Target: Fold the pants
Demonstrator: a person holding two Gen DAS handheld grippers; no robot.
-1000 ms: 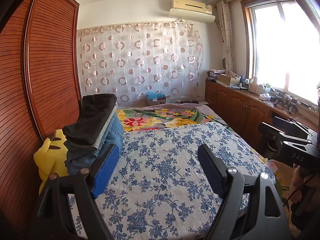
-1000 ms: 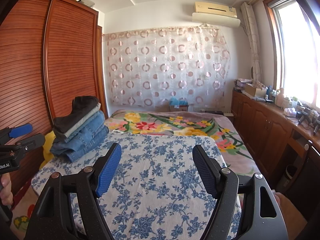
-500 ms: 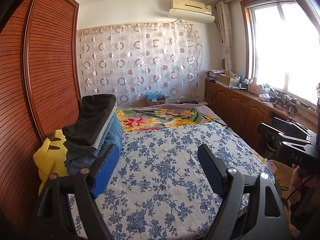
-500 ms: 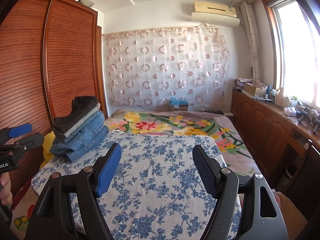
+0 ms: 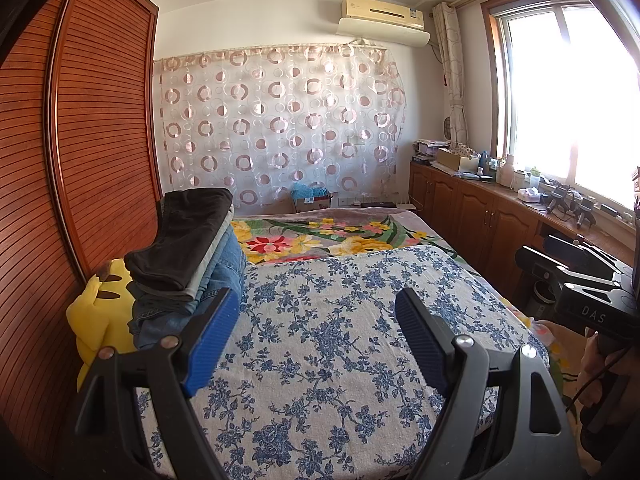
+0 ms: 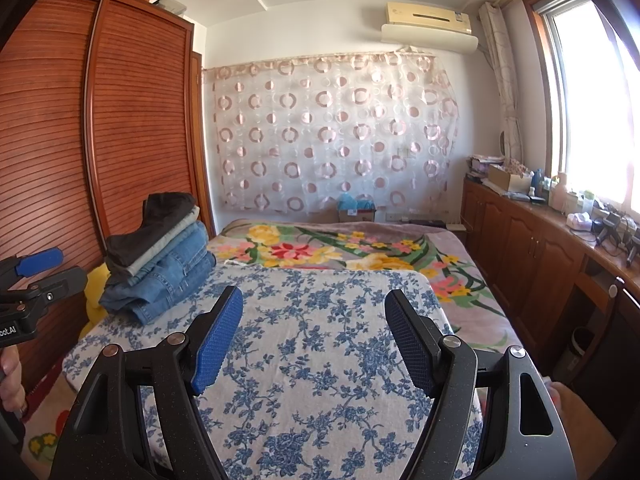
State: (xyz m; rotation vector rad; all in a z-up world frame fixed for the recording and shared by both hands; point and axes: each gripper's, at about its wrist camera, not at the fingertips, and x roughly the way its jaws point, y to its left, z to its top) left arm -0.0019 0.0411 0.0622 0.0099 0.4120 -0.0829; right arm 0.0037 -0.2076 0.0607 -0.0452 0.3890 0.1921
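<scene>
Two claws, both yours, both hanging over the near end of the bed (image 5: 320,360) with nothing in them. Your left claw (image 5: 316,332) has its blue pads spread wide and only the blue-flowered sheet (image 6: 320,340) shows between them; same deal with your right claw (image 6: 314,332), spread apart and pinching nothing. The pants are already in a folded pile (image 5: 188,256) at the left edge of the bed, up against the slatted wooden wardrobe (image 5: 100,140): a dark pair on top, a light grey one under it, then jeans at the bottom. A yellow plush toy (image 5: 96,316) sits wedged just beside that stack, on the wardrobe side. Neither claw touches the stack; the left one is the nearer, with its left pad overlapping the jeans in the left wrist view.
</scene>
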